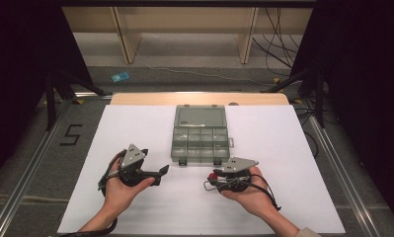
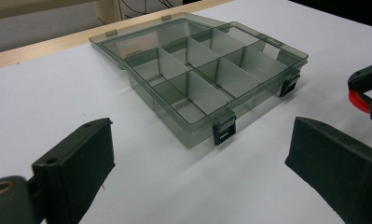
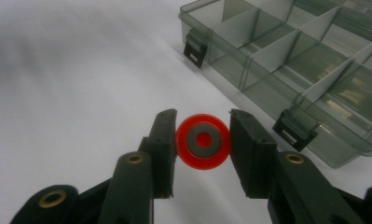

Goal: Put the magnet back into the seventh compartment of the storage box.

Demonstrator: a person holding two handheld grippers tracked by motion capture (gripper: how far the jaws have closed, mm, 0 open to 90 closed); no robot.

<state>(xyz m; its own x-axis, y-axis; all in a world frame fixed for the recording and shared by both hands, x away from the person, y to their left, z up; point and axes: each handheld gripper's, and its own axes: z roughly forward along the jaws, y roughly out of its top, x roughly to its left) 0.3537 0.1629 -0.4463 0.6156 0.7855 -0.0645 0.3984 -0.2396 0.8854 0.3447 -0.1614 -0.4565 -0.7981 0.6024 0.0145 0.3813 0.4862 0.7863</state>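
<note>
A smoky clear compartment box point(image 1: 200, 136) lies open at the middle of the white sheet, its lid flat behind it and its compartments point(image 2: 202, 70) bare. My right gripper point(image 1: 210, 178) hovers just in front of the box's front right corner. It is shut on a small red disc with a grey centre point(image 3: 203, 141), which stands pinched on edge between the pads. The box's front latches point(image 3: 293, 130) are close beyond that disc. My left gripper point(image 1: 161, 174) rests front left of the box, open, with nothing between its jaws point(image 2: 200, 154). The other gripper and its red disc point(image 2: 358, 100) appear at the right edge of the left gripper view.
The white sheet point(image 1: 283, 197) covers the table, whose wooden far edge point(image 1: 199, 98) lies behind the box. Beyond it are the floor, a blue object point(image 1: 120, 77), cables and dark stand legs point(image 1: 51, 98). A "5" mark point(image 1: 71, 134) is on the floor at the left.
</note>
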